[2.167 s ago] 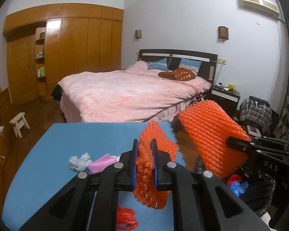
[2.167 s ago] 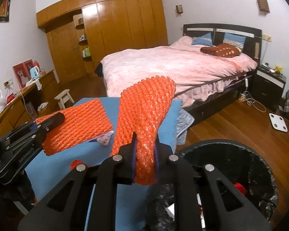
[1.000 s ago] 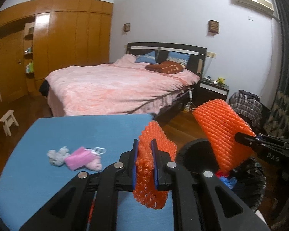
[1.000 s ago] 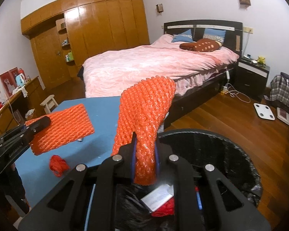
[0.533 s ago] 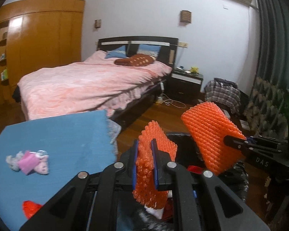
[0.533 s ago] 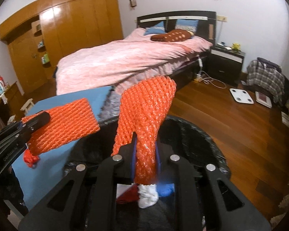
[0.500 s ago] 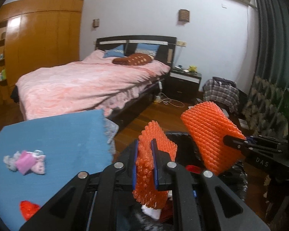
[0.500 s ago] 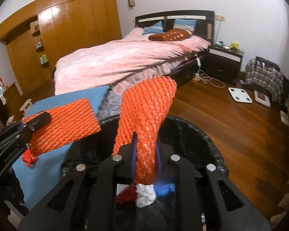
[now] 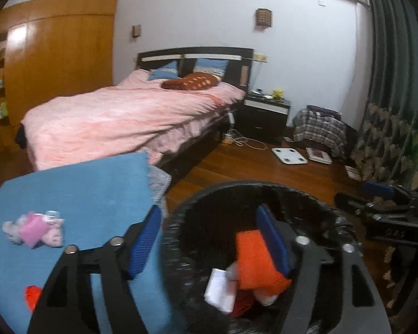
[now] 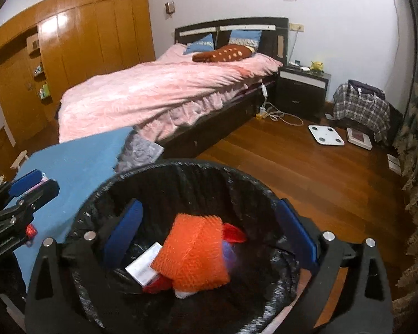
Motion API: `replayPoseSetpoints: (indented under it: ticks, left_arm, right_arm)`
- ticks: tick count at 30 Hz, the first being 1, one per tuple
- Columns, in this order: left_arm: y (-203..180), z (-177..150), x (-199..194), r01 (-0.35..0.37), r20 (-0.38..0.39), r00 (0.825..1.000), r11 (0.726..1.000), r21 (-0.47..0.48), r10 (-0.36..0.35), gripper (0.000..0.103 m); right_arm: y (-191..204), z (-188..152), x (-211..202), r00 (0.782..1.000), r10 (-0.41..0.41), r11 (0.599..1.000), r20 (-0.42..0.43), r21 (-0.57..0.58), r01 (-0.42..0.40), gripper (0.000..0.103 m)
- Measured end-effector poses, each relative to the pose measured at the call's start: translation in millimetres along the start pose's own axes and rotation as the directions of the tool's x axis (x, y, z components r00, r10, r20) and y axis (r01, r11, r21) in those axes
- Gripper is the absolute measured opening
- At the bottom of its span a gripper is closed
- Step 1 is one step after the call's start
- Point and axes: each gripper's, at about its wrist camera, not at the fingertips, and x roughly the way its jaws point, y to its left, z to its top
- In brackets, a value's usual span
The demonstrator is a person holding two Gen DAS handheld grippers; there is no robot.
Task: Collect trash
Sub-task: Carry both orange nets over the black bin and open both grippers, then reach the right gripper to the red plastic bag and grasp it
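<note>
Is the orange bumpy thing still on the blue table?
No, the orange foam net lies inside the black trash bin, on top of the other rubbish.

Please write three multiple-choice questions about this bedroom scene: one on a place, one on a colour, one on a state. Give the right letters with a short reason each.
1. Where does the orange foam net lie?
A. on the bed
B. in the trash bin
C. on the floor

2. What colour is the cloth on the table?
A. blue
B. green
C. white

3. In what state is the right gripper?
A. shut on the net
B. shut on nothing
C. jaws apart, holding nothing

Answers:
1 B: the orange foam net lies inside the trash bin lined with a black bag, on other rubbish.
2 A: the cloth on the table is blue, with pink scraps on it.
3 C: the right gripper has its jaws opening wide over the bin, and the net lies below them, free of the pads.
</note>
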Motion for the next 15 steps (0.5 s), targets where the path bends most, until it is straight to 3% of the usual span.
replayPoseSetpoints:
  ticks: [8,15]
  left_arm:
    - [65,-9,-40,-0.147,0.019,0.989,0.987,-0.065,0.149,0.081]
    - [125,-23,-79,-0.272,0.020,0.961,0.954,-0.122,0.277,0.082]
  right_arm:
    - [61,17,-4,0.991,0.131,0.990,0.033,-0.062,-0.128,0.095]
    - [131,23,0,0.967,0.253,0.960,0.016,-0.128,-0.249,0.095]
